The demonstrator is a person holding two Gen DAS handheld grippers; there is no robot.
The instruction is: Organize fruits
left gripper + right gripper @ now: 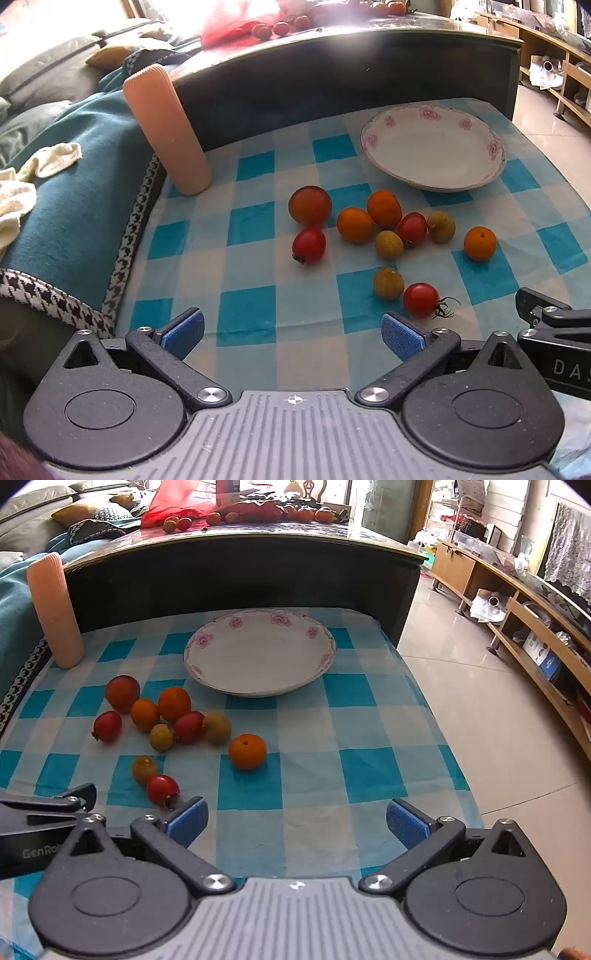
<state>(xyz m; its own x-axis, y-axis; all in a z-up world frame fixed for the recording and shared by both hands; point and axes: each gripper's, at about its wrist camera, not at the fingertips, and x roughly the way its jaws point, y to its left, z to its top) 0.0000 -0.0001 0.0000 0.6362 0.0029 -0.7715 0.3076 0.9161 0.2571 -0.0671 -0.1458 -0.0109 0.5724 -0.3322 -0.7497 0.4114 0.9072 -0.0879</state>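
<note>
Both tools released, nothing between pads. Left tool (293, 334) and right tool (297, 821) hover low over the checked worktop (369, 768). Fruits (384, 236) loose, in front of the empty plate (325, 653). Nearest: cherry tomato (420, 300), just ahead-right of left tool, beside right tool's left pad (188, 819). Left looks better placed.

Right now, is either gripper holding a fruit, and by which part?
Nothing is held. The left gripper and right gripper are both open and empty, above the blue checked tablecloth.
</note>
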